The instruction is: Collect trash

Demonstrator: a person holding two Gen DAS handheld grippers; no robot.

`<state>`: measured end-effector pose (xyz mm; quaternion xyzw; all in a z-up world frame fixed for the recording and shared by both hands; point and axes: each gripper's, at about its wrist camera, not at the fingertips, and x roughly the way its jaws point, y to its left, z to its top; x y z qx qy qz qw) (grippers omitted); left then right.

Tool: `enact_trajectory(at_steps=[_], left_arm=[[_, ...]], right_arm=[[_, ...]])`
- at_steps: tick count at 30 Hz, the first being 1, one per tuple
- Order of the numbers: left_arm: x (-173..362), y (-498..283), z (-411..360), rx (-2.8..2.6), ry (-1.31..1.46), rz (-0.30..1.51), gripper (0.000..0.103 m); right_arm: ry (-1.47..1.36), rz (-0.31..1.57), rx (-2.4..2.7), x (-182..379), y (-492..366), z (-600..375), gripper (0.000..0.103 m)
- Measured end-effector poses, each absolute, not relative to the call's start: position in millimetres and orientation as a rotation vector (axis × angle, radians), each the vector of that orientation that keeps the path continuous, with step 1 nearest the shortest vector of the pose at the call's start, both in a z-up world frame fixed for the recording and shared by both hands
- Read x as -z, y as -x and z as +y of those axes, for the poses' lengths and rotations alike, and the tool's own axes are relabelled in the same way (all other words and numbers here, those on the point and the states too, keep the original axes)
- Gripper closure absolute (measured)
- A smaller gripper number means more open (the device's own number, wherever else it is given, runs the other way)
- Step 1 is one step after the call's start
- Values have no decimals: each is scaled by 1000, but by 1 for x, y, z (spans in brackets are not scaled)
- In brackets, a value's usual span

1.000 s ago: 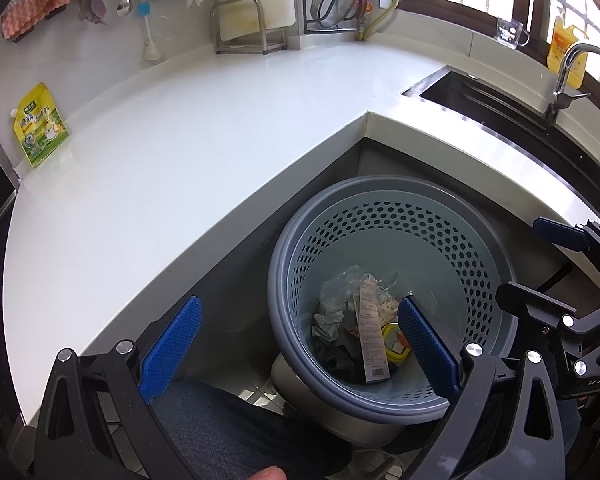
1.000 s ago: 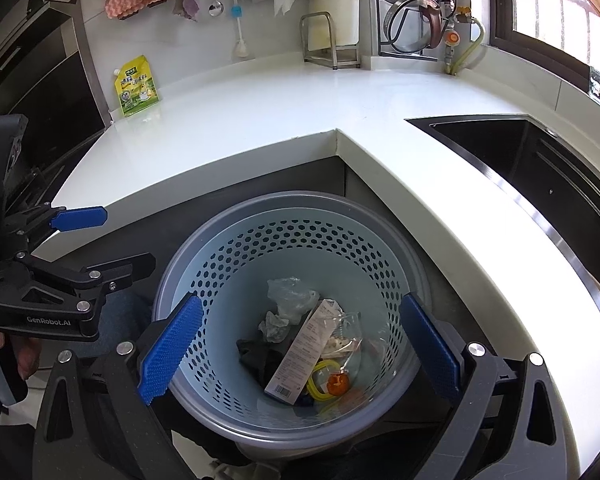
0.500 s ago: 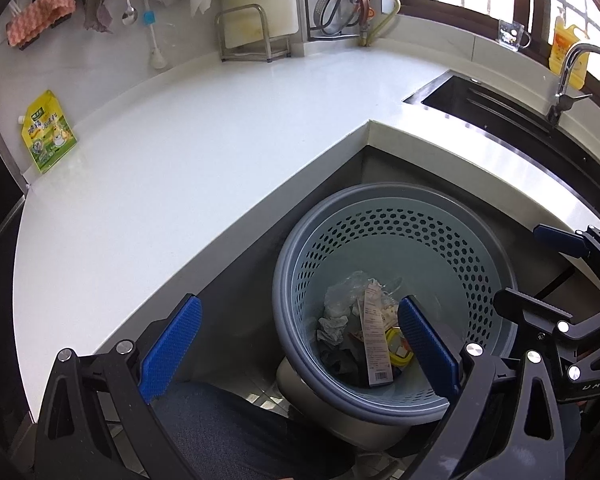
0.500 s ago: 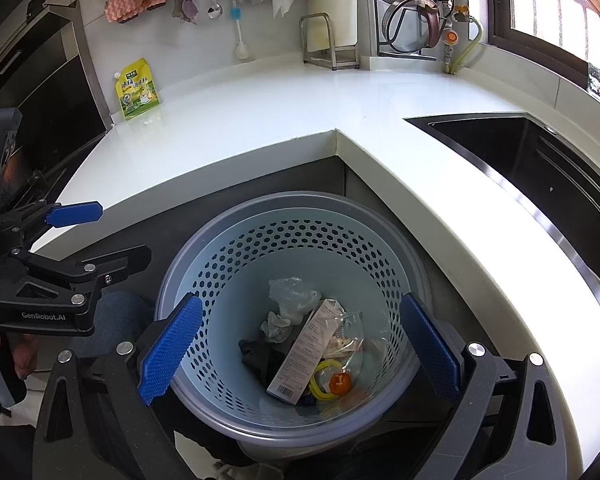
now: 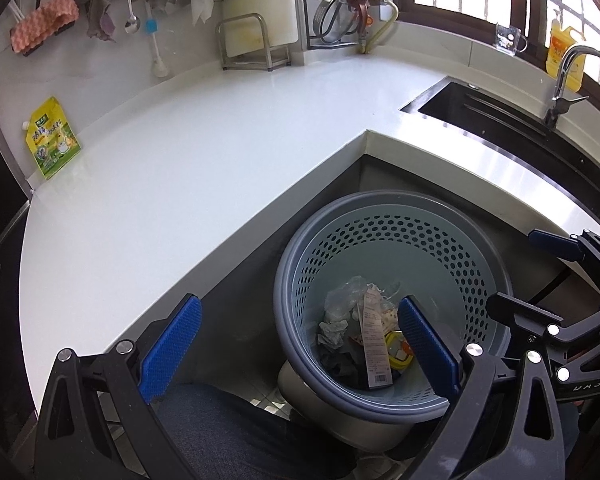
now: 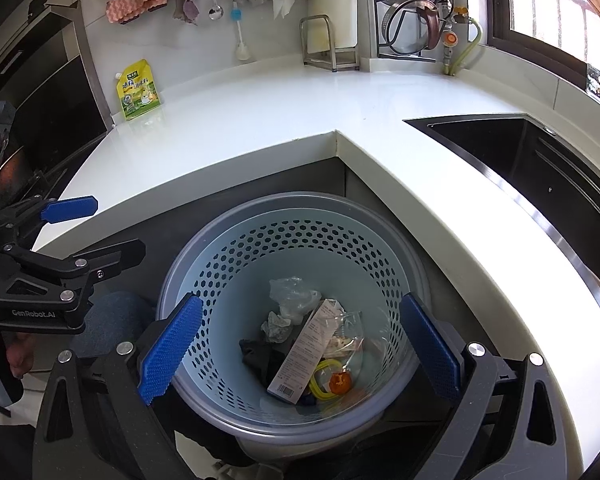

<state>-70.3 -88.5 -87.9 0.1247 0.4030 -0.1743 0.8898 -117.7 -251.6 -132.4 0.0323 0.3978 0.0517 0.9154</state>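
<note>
A grey-blue perforated waste basket (image 5: 476, 264) (image 6: 236, 256) stands on the floor in the corner under the white L-shaped counter (image 5: 180, 168) (image 6: 268, 120). It holds trash: crumpled plastic, a long carton with a barcode (image 5: 374, 344) (image 6: 306, 350), a dark rag and a yellow ring. My left gripper (image 5: 300, 344) is open and empty, above the basket's left rim; it also shows in the right wrist view (image 6: 112, 226). My right gripper (image 6: 300, 344) is open and empty over the basket; it shows in the left wrist view (image 5: 516, 276).
A yellow-green refill pouch (image 5: 52, 140) (image 6: 138, 90) leans on the back wall. A metal rack (image 5: 256, 46), hanging cloths and utensils line the wall. A dark sink (image 5: 500, 120) (image 6: 540, 160) with a faucet (image 5: 568, 80) is at the right.
Both grippers have drawn back and risen slightly, so more of the counter and back wall shows. Both stay open and empty. The trash in the basket has not moved.
</note>
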Motion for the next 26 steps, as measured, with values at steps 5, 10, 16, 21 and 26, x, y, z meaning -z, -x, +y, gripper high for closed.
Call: enact_trajectory(at_steps=[5,10,16,21,26], left_arm=[[88,71,-86,386,-225,855,7],[86,77,-88,383,-248,833,7],[81,80,-90,388,-261,819,7],[78,83,-95,384,-293,808,7],[76,83,-95,395,-283,816,7]], right_arm=[[-67,816,-104,132,119,-252,9],[-67,815,-104,131,120,-253,9],[-66,813,-106,131,121,-253,9],[-67,810,-110,130,122,-253,9],[-67,808,-113,130,122,-253,9]])
